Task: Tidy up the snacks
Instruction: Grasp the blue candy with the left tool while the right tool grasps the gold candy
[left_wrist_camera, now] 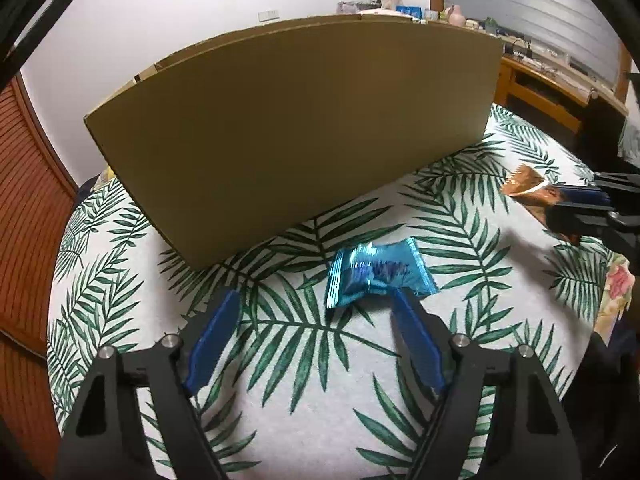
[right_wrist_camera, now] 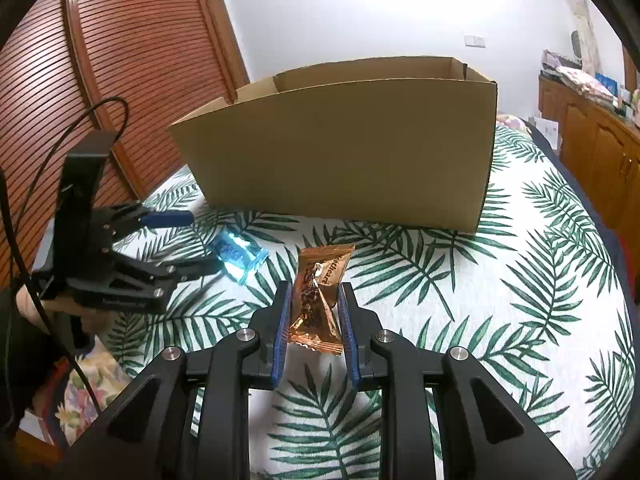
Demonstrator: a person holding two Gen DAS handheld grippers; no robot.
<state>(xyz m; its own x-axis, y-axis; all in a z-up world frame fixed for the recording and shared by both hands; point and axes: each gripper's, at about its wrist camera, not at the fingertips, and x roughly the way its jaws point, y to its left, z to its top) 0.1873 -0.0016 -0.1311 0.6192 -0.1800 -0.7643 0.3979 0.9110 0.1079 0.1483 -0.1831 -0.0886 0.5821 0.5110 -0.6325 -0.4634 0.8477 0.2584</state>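
A shiny blue snack packet (left_wrist_camera: pixel 380 276) lies on the leaf-print bedspread (left_wrist_camera: pixel 320 360), just in front of an open cardboard box (left_wrist_camera: pixel 296 140). My left gripper (left_wrist_camera: pixel 316 300) is open, and the packet sits at its tips, close to the right finger with no pad pressing on it. The right wrist view shows the same blue packet (right_wrist_camera: pixel 238 256) at the left gripper (right_wrist_camera: pixel 204 242). My right gripper (right_wrist_camera: pixel 316 288) is shut on a copper-coloured snack packet (right_wrist_camera: pixel 320 300), held above the bedspread in front of the box (right_wrist_camera: pixel 340 160). That packet (left_wrist_camera: pixel 524 184) and the right gripper (left_wrist_camera: pixel 592 208) appear at the right edge.
A louvred wooden door (right_wrist_camera: pixel 140 60) stands to the left of the box. Wooden cabinets (right_wrist_camera: pixel 600 152) with clutter on top line the right side. A black cable (right_wrist_camera: pixel 52 148) loops over the left gripper, and a person's hand (right_wrist_camera: pixel 28 300) holds it.
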